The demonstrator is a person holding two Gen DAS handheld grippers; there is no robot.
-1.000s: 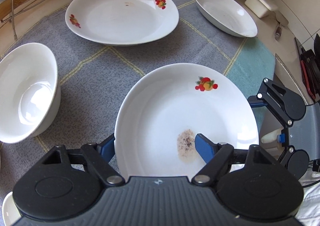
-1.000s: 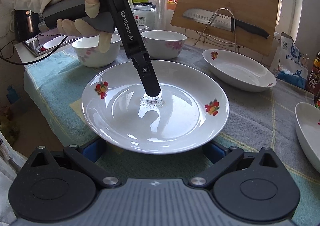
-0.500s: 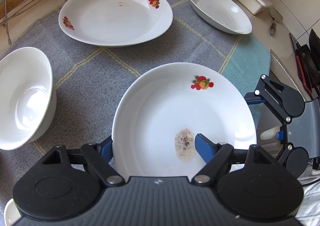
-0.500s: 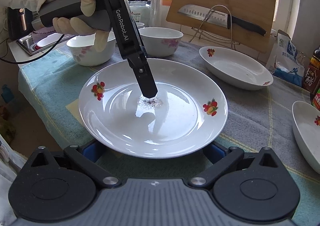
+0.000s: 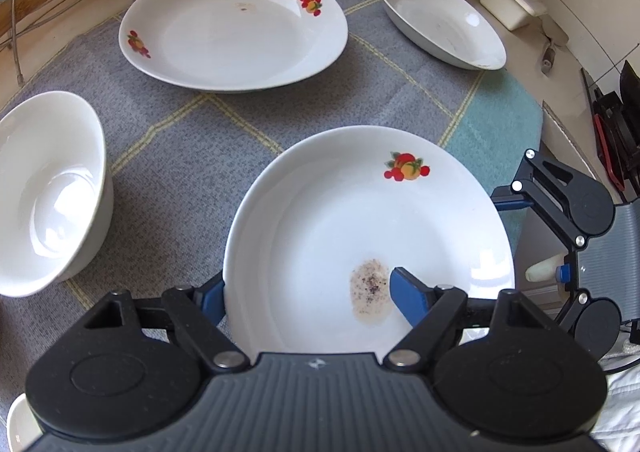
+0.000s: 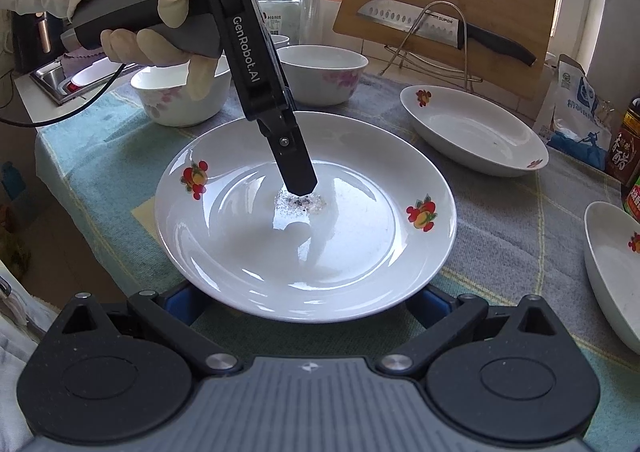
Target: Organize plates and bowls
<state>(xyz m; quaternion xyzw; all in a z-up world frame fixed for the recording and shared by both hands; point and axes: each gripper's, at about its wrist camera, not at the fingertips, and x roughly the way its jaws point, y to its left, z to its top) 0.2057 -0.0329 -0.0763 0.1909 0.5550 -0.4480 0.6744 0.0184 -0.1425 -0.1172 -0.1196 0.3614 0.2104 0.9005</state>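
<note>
A white plate with fruit prints and a speckled stain (image 5: pixel 360 228) is lifted above the cloth. My left gripper (image 5: pixel 304 294) is shut on its near rim, one finger on the inside by the stain, the other under it. The same plate (image 6: pixel 304 220) fills the right wrist view, with the left gripper's finger (image 6: pixel 298 172) on its middle. My right gripper (image 6: pixel 304 302) is open, its blue pads below the plate's near edge. A second fruit plate (image 5: pixel 232 26) lies further back, and a third plate (image 5: pixel 440 18) at the back right.
A white bowl (image 5: pixel 44 188) stands at the left on the grey-and-teal cloth (image 5: pixel 192 140). Two flowered bowls (image 6: pixel 320 72) stand behind the plate. A cutting board with a knife on a wire rack (image 6: pixel 444 16), bottles and jars line the back. The counter edge is at the right.
The held plate has risen and drawn a little nearer to the other plates. The left gripper's hold on it is unchanged, and the right gripper stays open beneath it.
</note>
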